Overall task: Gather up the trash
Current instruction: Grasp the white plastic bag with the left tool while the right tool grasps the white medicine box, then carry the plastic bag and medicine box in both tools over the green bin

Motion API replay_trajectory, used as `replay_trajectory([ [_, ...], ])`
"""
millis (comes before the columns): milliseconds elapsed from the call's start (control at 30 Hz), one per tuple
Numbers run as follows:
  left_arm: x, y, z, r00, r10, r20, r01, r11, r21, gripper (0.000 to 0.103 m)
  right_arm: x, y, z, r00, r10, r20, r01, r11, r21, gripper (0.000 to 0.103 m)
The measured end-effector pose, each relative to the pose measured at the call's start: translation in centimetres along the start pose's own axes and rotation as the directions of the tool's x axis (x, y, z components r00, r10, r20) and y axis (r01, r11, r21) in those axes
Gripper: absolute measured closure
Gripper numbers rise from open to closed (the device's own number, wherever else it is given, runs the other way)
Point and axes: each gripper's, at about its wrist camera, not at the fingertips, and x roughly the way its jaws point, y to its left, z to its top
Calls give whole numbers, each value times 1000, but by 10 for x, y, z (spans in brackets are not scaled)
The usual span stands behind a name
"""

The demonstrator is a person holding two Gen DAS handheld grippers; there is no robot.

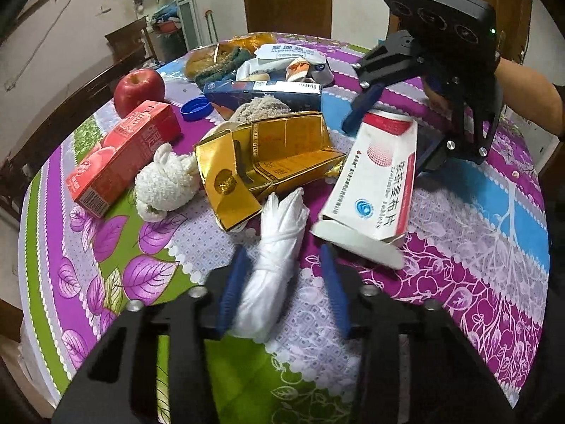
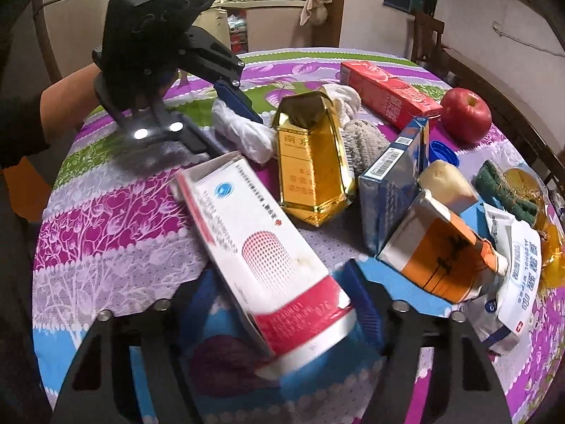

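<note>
A round table [image 1: 494, 247] under a glossy floral cloth fills both views. At centre, a crumpled gold foil carton [image 1: 275, 155]. The right gripper [image 2: 282, 304] clamps a white-and-red cardboard box [image 2: 268, 247]. The left gripper [image 1: 282, 293] straddles a twisted white plastic bag [image 1: 272, 282], one finger touching (grip uncertain). Only the right view shows an orange carton [image 2: 438, 247].

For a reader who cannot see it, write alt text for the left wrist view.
The left gripper straddles a knotted white plastic bag on a floral tablecloth; opposite, the right gripper clasps a white medicine box.
</note>
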Motion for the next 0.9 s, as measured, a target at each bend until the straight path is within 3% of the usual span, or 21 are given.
replay_trajectory([
  [67,-2,-1,-2,1000,7,0,-7,1000,-13,83,-6,6,-5,1000,-9,4,9,1000,-4,48],
  [167,-7,-6,-7,999,39,0,-39,999,-27,85,-15,21,-13,999,-47,8,47,999,-4,54],
  [233,-9,-11,-10,999,47,3,-47,998,-42,85,-21,29,-17,997,-73,15,73,997,3,81],
  [433,-24,-32,-26,998,66,2,-66,994,-83,85,-32,56,-32,990,-139,12,139,989,42,85],
  [633,-35,-47,-39,988,154,-18,-154,967,-202,85,-60,88,-57,978,-205,29,199,969,144,87],
  [767,-39,-58,-40,968,249,-43,-250,920,-301,85,-86,106,-70,962,-261,78,229,931,284,87],
  [900,-42,-66,-35,936,344,-79,-346,856,-384,85,-108,123,-77,927,-348,138,263,868,420,87],
])
